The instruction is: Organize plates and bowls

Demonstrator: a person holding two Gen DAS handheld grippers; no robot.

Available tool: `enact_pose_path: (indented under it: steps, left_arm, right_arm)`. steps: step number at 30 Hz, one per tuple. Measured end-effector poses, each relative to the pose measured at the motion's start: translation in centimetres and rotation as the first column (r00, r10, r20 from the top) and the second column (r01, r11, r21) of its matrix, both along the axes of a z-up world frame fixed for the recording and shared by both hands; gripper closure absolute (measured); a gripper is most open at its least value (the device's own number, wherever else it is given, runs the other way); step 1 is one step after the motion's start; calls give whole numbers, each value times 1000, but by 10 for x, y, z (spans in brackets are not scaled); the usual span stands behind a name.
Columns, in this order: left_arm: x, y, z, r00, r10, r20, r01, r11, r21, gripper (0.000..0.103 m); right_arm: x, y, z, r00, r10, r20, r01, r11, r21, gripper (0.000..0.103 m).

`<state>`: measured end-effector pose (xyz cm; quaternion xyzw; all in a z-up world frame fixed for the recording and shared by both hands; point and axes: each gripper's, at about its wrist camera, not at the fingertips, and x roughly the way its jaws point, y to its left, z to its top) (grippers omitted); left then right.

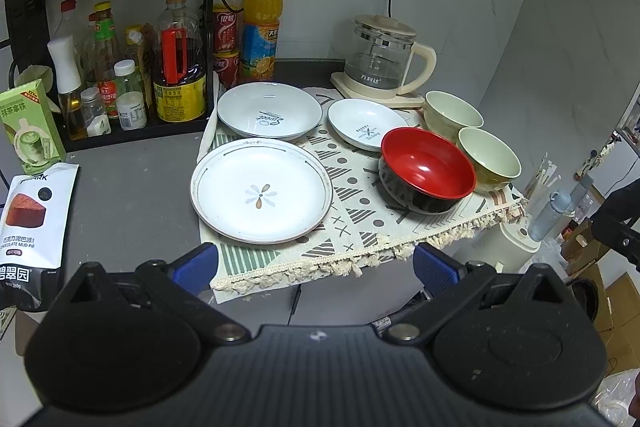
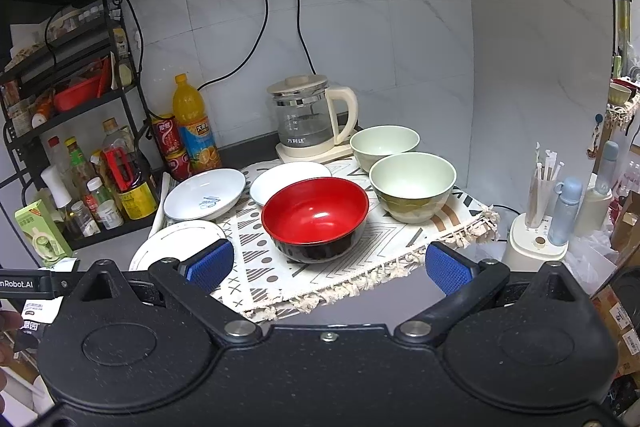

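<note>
On a patterned cloth mat [image 1: 352,227] lie three white plates: a large flower plate [image 1: 262,191] nearest, a deep plate [image 1: 270,111] behind it, a small plate [image 1: 366,123] to the right. A red-and-black bowl [image 1: 426,175] [image 2: 316,217] stands right of them, with two pale green bowls [image 1: 452,111] [image 1: 490,159] beyond. My left gripper [image 1: 316,269] hovers open in front of the flower plate, holding nothing. My right gripper [image 2: 328,265] is open and empty, just short of the red bowl, near the mat's fringe.
A glass kettle [image 1: 380,59] stands at the back on its base. A black rack [image 1: 120,67] with bottles fills the left, with an orange juice bottle [image 1: 260,27] and cans beside it. Snack packs [image 1: 32,227] lie at the left. The counter edge drops off right of the mat.
</note>
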<state>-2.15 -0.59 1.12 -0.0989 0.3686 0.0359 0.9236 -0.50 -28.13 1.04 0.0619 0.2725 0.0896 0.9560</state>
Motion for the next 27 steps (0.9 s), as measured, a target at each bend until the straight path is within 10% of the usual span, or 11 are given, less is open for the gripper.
enact_pose_path:
  steps: [27]
  left_arm:
    - [-4, -31, 8, 1000, -7, 12, 6, 999, 51, 1]
  right_arm:
    - [-4, -9, -2, 999, 36, 8, -36, 999, -7, 0]
